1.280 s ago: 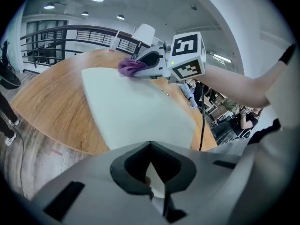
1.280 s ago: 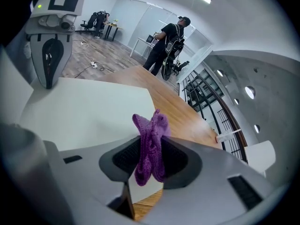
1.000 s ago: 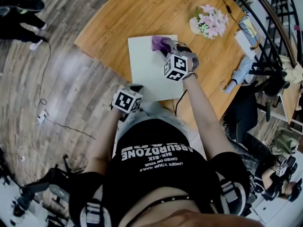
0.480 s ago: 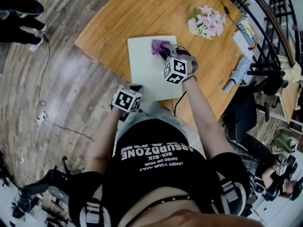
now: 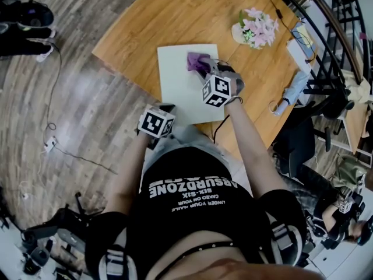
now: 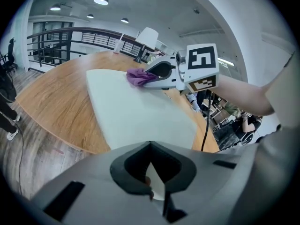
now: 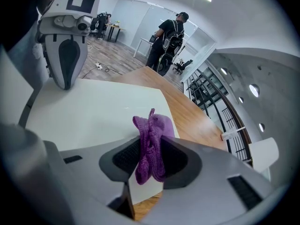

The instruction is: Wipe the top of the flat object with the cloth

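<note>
Head view: a white board [image 5: 182, 89] lies on the wooden surface [image 5: 169, 10], with its near end reaching over the surface's near edge. The right gripper [image 5: 205, 69] is over the board toward its far right corner. Its jaws are closed on a purple cloth [image 5: 197, 60], which rests on the board's top. The left gripper [image 5: 167, 108] sits at the board's near left corner. A bunch of pink flowers [image 5: 259, 25] stands well apart, toward the surface's far right.

Right gripper view: the 2 jaws pinch the bunched cloth [image 7: 151, 135] between their pads, and its free end hangs forward onto the board [image 7: 93, 111]. The left gripper [image 7: 65, 81] is at the board's opposite end.

Left gripper view: the jaws [image 6: 150, 146] are nearly together, with a sliver of the board's near edge caught between them. Across the board [image 6: 136, 111], the right gripper [image 6: 146, 78] presses the cloth [image 6: 137, 76] down near the far end.
</note>
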{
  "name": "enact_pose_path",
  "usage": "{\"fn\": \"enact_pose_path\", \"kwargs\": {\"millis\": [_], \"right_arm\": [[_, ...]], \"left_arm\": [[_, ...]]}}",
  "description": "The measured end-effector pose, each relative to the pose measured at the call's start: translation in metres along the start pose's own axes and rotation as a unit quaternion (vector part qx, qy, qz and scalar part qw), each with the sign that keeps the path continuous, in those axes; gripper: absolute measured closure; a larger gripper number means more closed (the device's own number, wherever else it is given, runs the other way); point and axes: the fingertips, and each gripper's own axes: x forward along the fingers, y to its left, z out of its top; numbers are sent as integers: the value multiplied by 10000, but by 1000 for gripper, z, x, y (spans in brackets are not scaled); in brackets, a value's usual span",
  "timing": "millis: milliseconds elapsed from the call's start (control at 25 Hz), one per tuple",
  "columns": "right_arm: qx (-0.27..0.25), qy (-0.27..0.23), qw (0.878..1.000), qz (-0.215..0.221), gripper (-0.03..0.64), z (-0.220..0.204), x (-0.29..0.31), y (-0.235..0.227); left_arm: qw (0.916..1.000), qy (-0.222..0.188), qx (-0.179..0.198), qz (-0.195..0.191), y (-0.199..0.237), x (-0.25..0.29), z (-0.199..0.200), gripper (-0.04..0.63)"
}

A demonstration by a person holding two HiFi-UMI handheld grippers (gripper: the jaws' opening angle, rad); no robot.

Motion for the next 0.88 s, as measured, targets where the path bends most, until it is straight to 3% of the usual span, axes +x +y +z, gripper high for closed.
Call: {"fn": "enact_pose_path", "kwargs": {"millis": [880], "right_arm": [[-38, -125, 9997, 224, 482, -7, -34, 54]], "left_arm": [[9996, -152, -151, 183, 1, 1, 0, 580]]}}
